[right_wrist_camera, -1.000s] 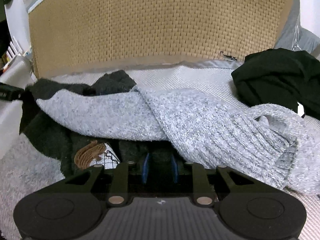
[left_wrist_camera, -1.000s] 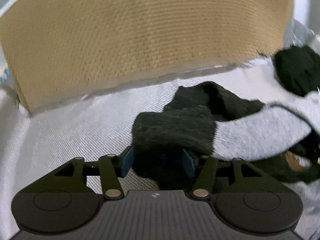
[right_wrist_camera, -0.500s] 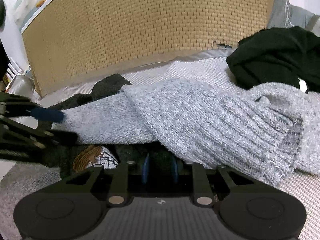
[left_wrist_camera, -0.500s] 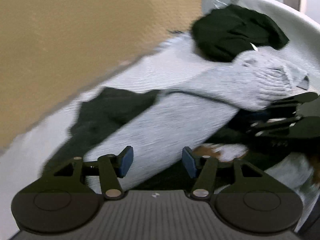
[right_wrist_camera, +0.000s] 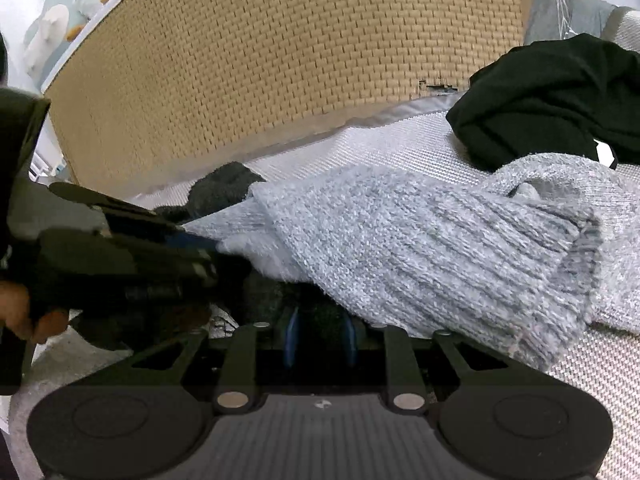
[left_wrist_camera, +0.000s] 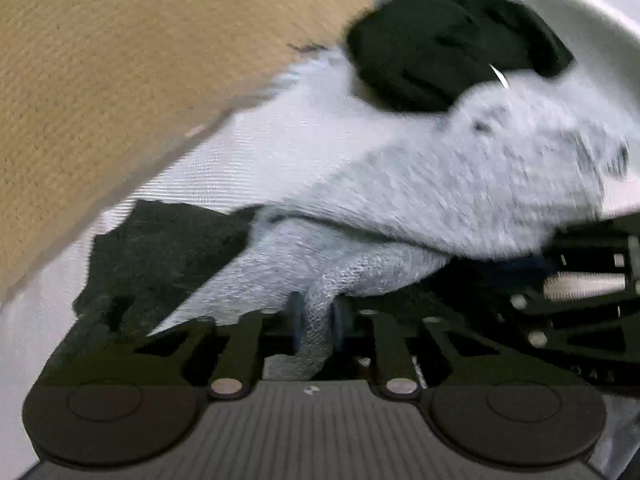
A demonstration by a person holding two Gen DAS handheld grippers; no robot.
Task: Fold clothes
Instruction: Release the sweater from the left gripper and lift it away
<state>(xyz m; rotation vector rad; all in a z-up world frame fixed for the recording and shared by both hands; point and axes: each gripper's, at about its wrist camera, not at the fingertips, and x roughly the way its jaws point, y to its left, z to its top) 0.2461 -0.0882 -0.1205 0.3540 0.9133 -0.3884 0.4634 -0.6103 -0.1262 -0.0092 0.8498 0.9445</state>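
Sweater point(right_wrist_camera: 420, 248), grey and black knit, spread across the pale bed point(right_wrist_camera: 400, 148) below the woven headboard point(right_wrist_camera: 280, 60), pinched at a grey fold by the just-clenched left tongs point(left_wrist_camera: 316, 320) and at black cloth by the right tongs point(right_wrist_camera: 320, 336), likely for folding.

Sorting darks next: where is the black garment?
In the right wrist view, the black garment lies upper right on the woven surface, behind the grey knit sleeve, near the tan wicker panel.

Home bedroom, woven headboard point(right_wrist_camera: 280, 80), plush toys point(right_wrist_camera: 52, 32)
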